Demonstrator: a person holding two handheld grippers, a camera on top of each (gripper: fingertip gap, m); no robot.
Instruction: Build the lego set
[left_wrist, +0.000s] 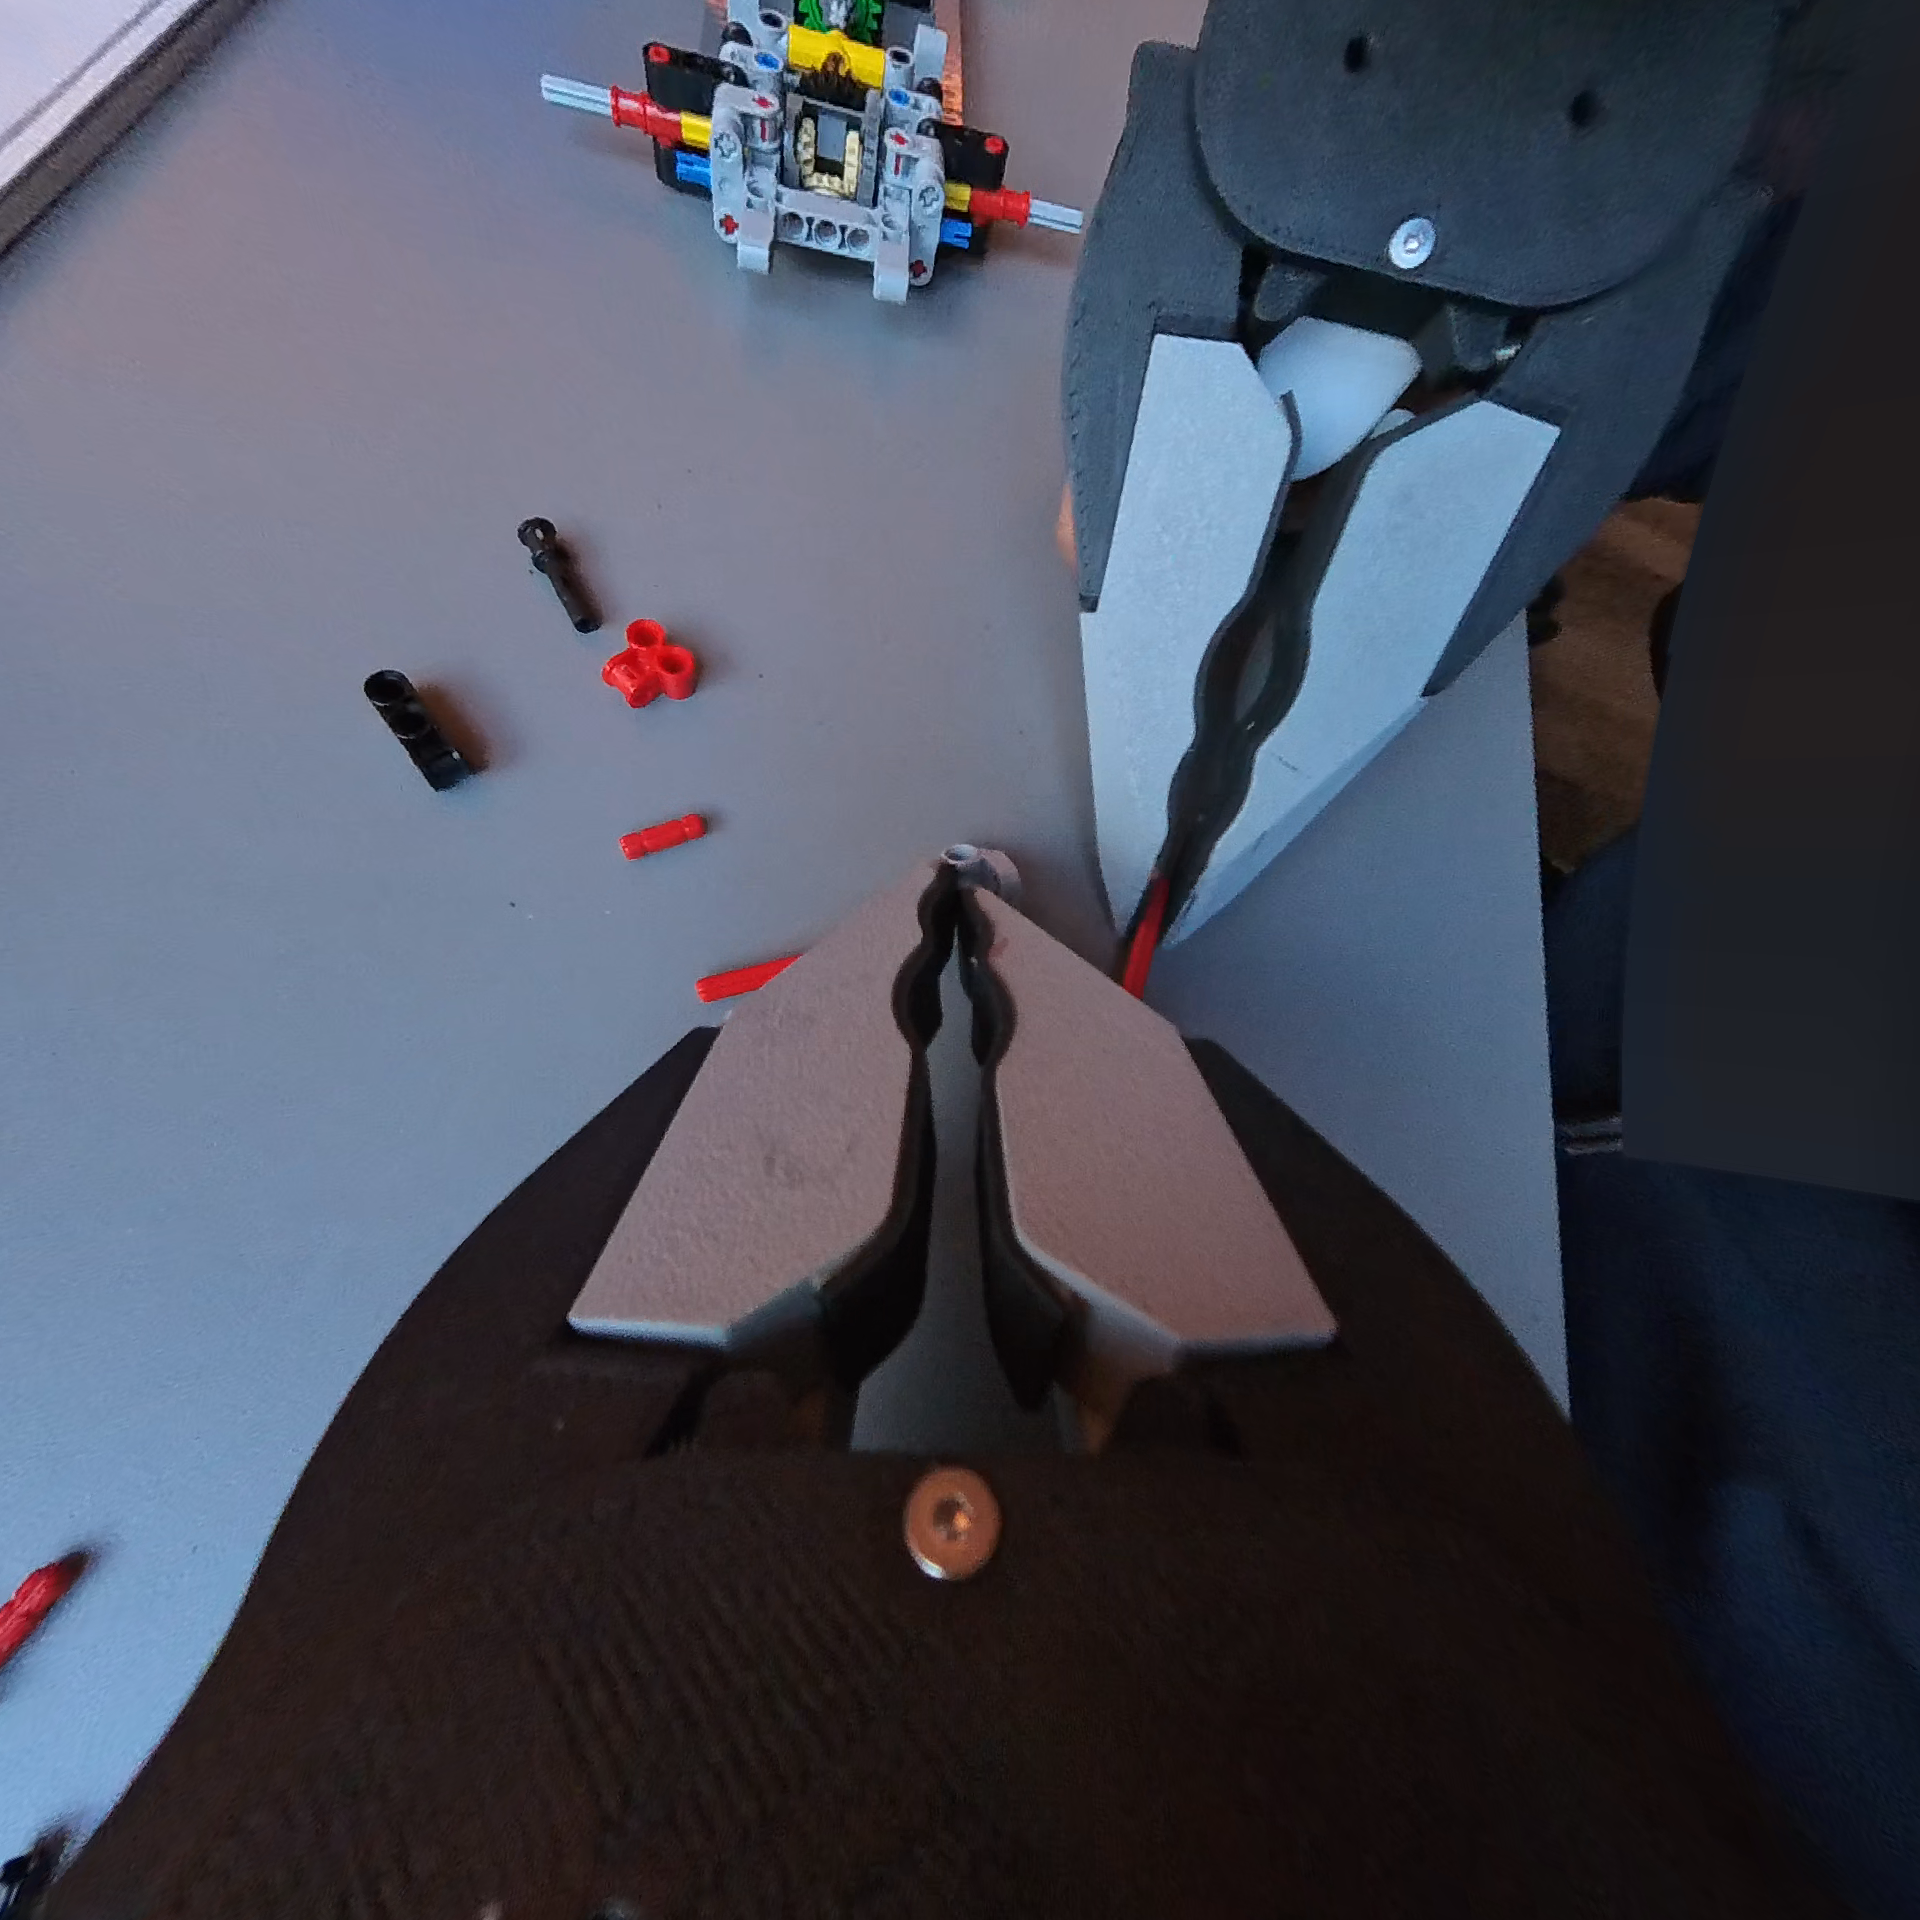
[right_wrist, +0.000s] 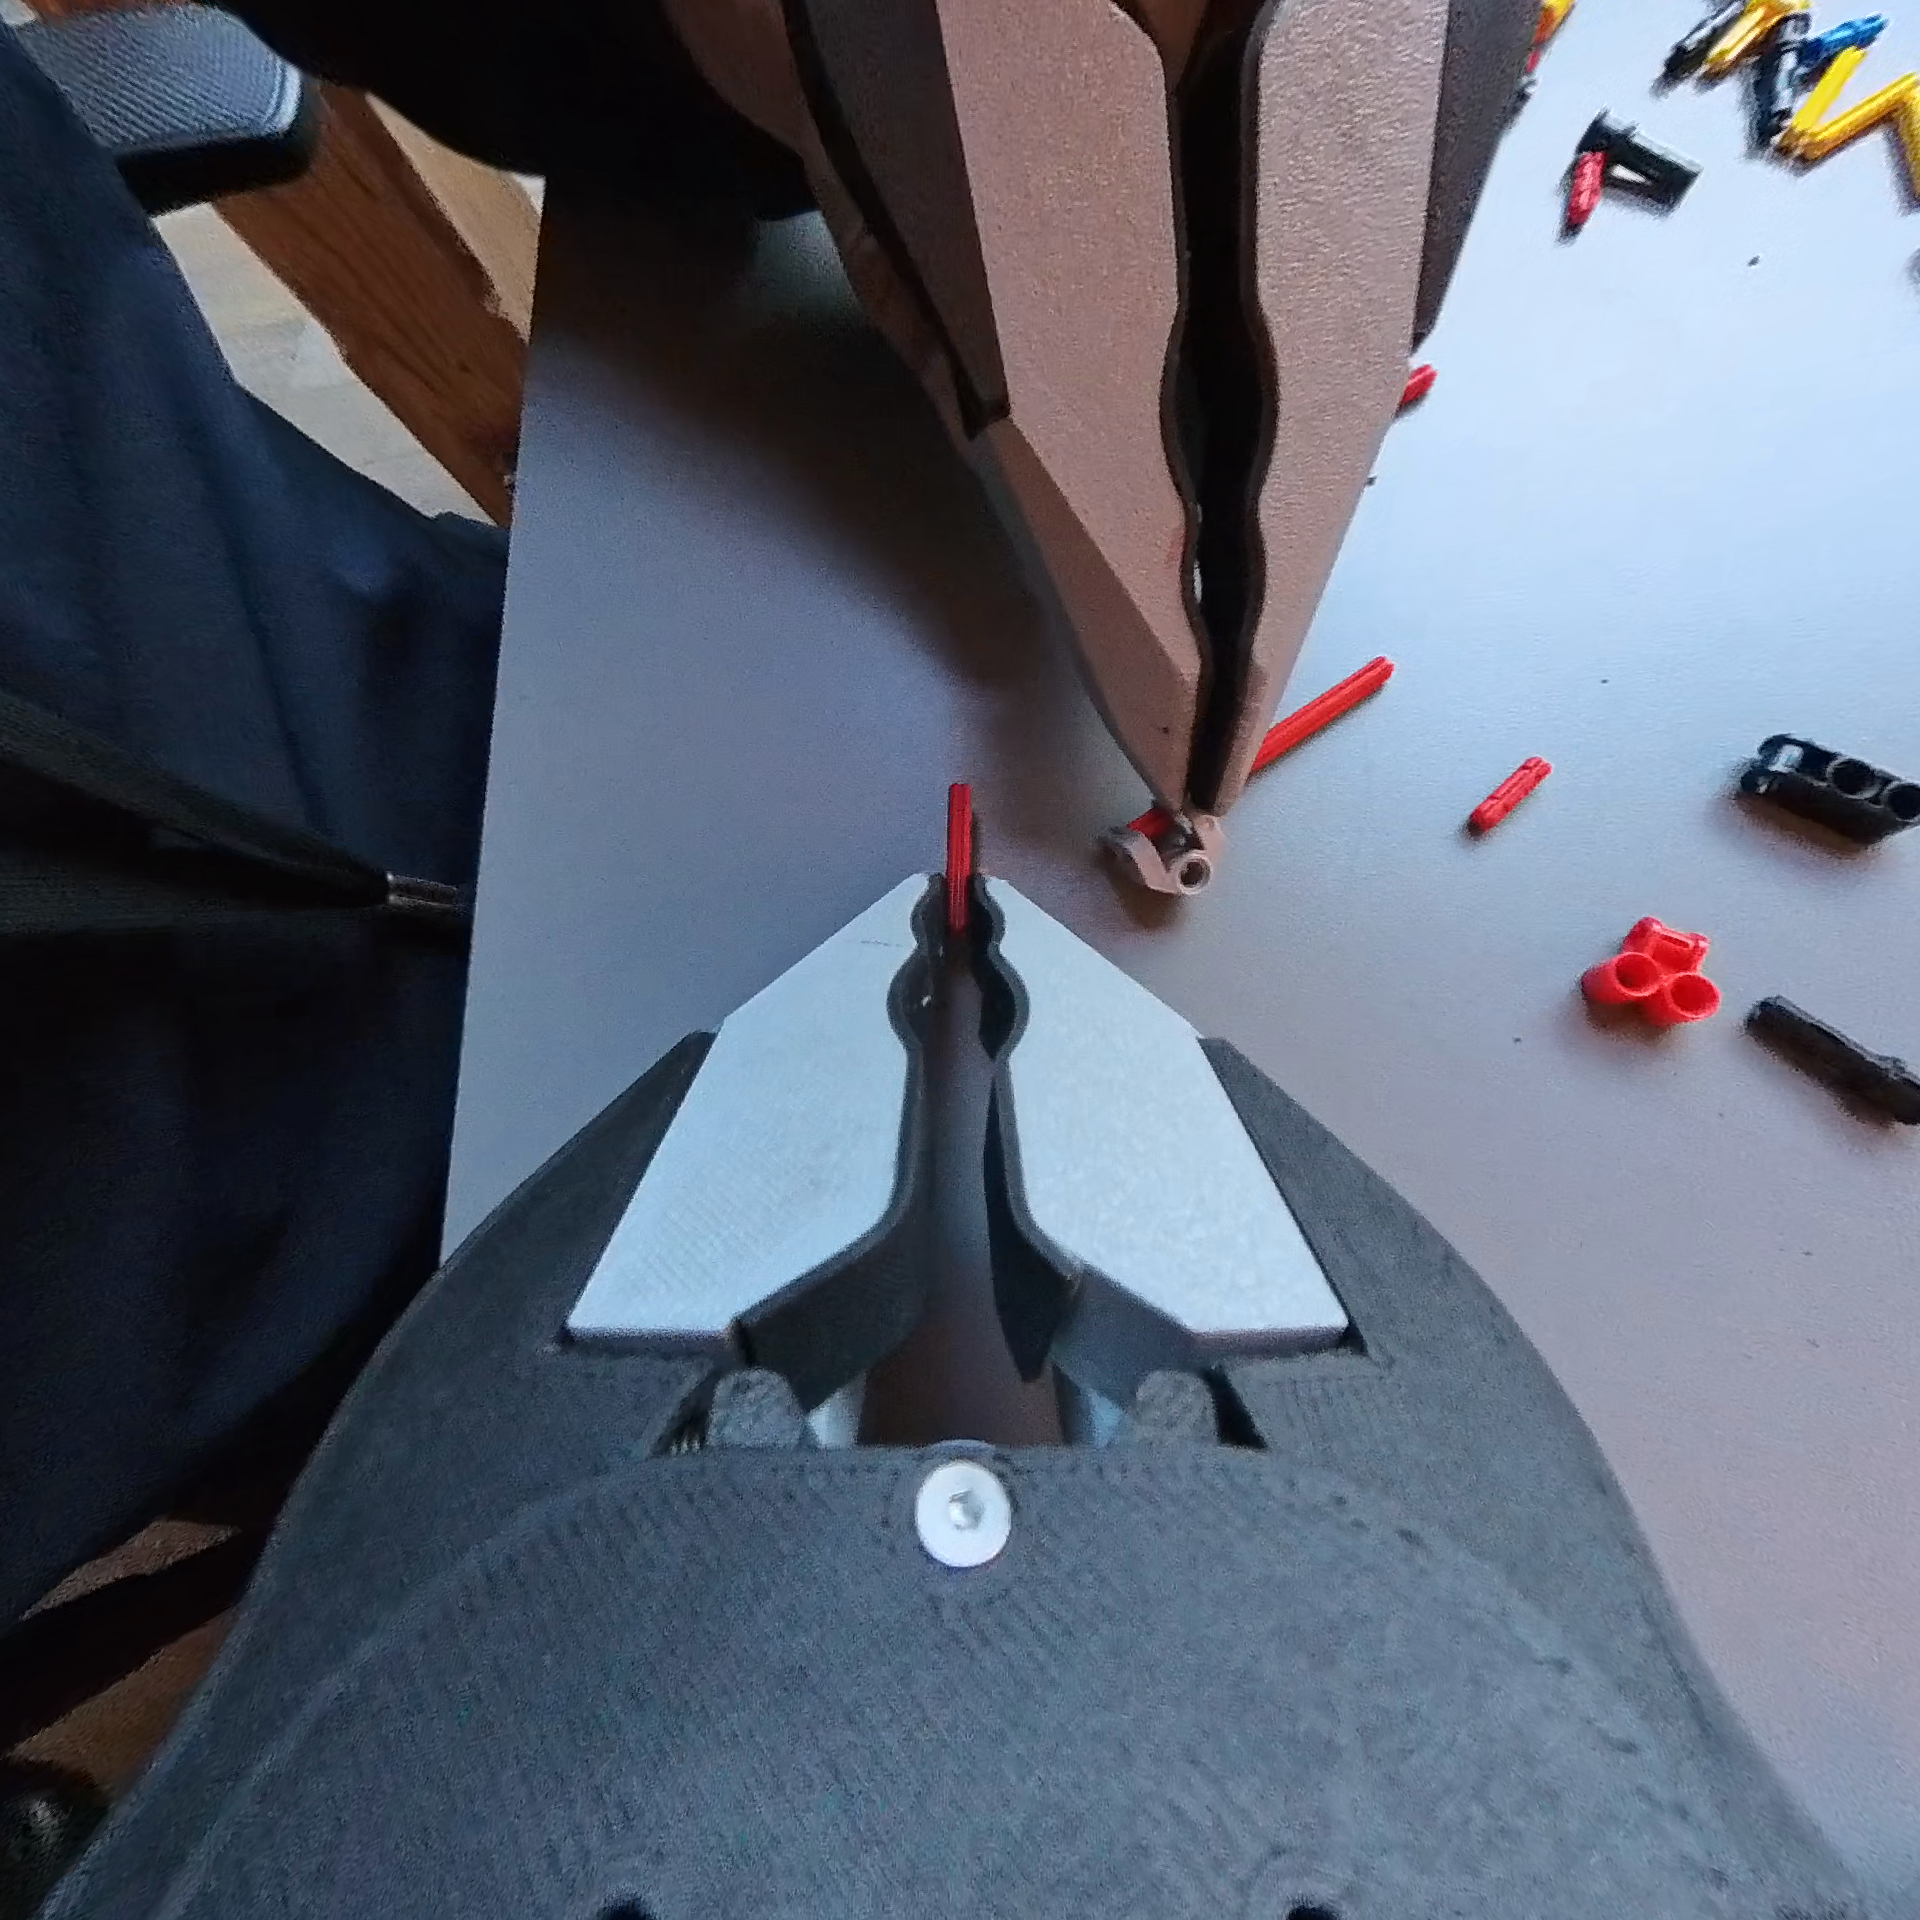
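Left gripper (left_wrist: 957, 871) jaws clamped on grey connector (right_wrist: 1169, 854), half hidden; right gripper (right_wrist: 958, 891) jaws clamped on red axle (right_wrist: 958, 847), near desk (right_wrist: 665, 727) edge.

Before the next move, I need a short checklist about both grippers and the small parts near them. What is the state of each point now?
1. Right gripper clamps the red axle: ok.
2. Axle sticks out straight past the fingertips: ok.
3. Left gripper pinches the grey connector: ok.
4. Connector's hole faces the axle: cannot tell.
5. Grippers apart, not touching: ok.
6. Loose long red axle lies close beside the left fingers: not ok.
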